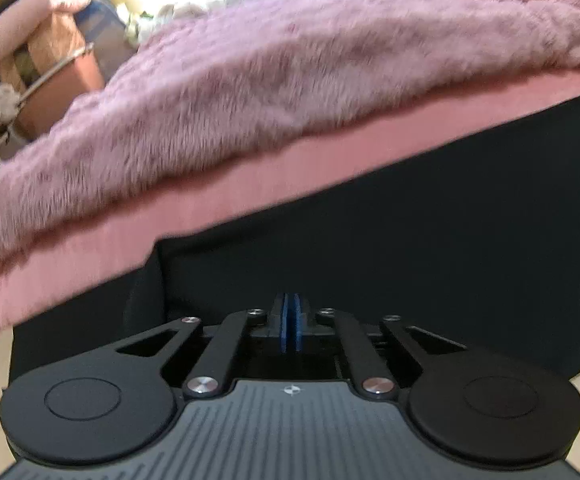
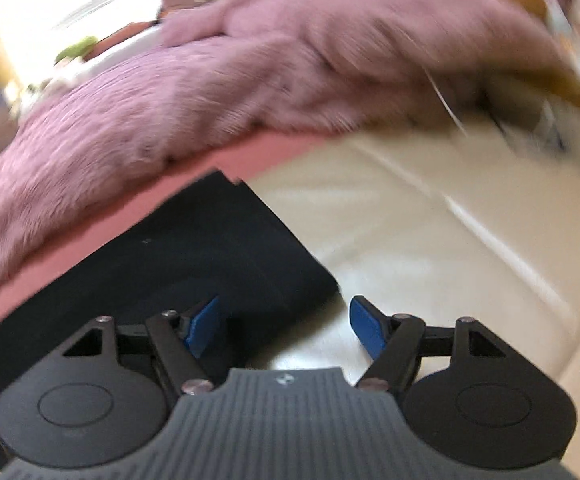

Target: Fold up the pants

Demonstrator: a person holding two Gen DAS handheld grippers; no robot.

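Black pants (image 1: 370, 240) lie flat in front of a fluffy pink blanket. In the left wrist view my left gripper (image 1: 292, 322) hovers low over the dark cloth with its blue pads (image 1: 286, 322) pressed together; no fold of fabric shows between them. In the right wrist view a squared corner of the pants (image 2: 194, 256) ends on a cream surface (image 2: 430, 240). My right gripper (image 2: 286, 322) stands wide open over that corner. Its left pad (image 2: 206, 320) is above the black cloth, its right pad (image 2: 366, 330) above the cream surface, and nothing sits between them.
The fluffy pink blanket (image 1: 290, 80) with a smooth pink border (image 1: 210, 208) lies along the far edge of the pants. Boxes and clutter (image 1: 54, 52) stand at the far left. In the right wrist view, blurred brown and white things (image 2: 562, 60) are at the far right.
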